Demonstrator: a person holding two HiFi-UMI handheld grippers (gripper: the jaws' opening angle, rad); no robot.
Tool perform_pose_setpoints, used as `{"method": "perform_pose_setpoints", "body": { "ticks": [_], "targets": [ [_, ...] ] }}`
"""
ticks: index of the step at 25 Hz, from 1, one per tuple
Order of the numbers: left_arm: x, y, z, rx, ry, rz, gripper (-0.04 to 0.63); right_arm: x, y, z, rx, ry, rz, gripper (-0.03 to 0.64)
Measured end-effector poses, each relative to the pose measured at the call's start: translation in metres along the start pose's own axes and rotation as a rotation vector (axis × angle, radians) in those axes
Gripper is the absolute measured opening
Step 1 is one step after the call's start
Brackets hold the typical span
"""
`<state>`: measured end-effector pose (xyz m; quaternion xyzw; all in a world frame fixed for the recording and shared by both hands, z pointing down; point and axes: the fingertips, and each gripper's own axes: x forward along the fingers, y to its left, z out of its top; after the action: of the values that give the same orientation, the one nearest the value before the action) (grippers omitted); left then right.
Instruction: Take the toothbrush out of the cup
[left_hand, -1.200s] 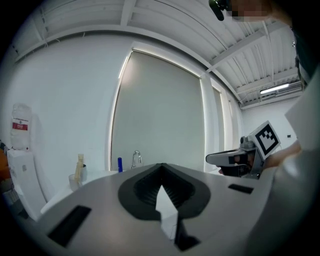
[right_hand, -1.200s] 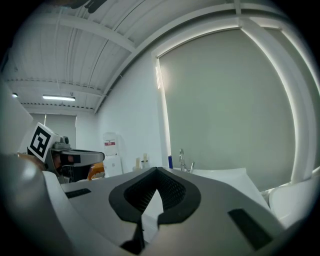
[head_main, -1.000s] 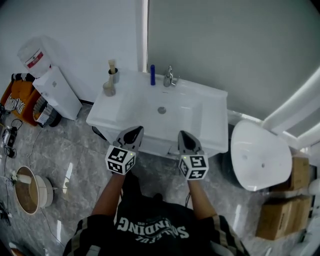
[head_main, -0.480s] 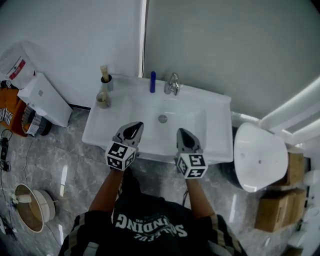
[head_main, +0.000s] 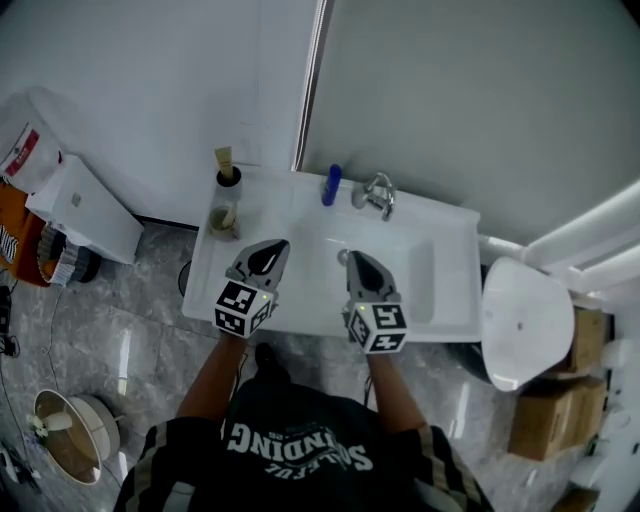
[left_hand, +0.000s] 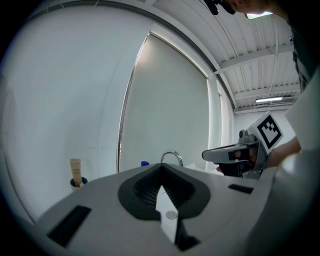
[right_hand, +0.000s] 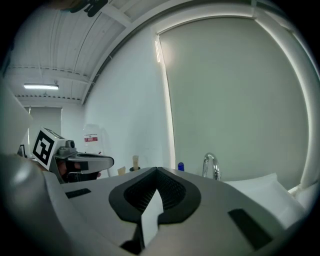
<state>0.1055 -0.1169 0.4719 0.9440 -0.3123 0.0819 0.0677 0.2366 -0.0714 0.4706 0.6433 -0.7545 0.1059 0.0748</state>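
While both grippers are hovering side by side over the front part of the white sink (head_main: 445, 285), neither one is holding anything. The left gripper (head_main: 268, 252) is showing its jaws pressed together with nothing between them, and the right gripper (head_main: 356, 264) is showing the same. The toothbrush (head_main: 224, 160), pale and wooden-looking, is standing upright in the dark cup (head_main: 229, 179) at the sink's back left corner, close to the wall and well apart from both grippers. A second small cup (head_main: 224, 217) is sitting just in front of it. A blue bottle (head_main: 331, 185) is standing beside the faucet (head_main: 378, 194) along the back rim. The person's forearms are reaching in from the bottom of the head view, and each gripper is pointing toward the wall.
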Motion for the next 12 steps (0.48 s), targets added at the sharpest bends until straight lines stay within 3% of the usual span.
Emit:
{"method": "perform_pose_setpoints", "body": {
  "ticks": [12],
  "targets": [
    [-0.038,0.106,-0.012,-0.019,0.016,0.087,0.0,0.086,0.085,0.013,0.015,-0.01,0.097,-0.002]
  ]
}}
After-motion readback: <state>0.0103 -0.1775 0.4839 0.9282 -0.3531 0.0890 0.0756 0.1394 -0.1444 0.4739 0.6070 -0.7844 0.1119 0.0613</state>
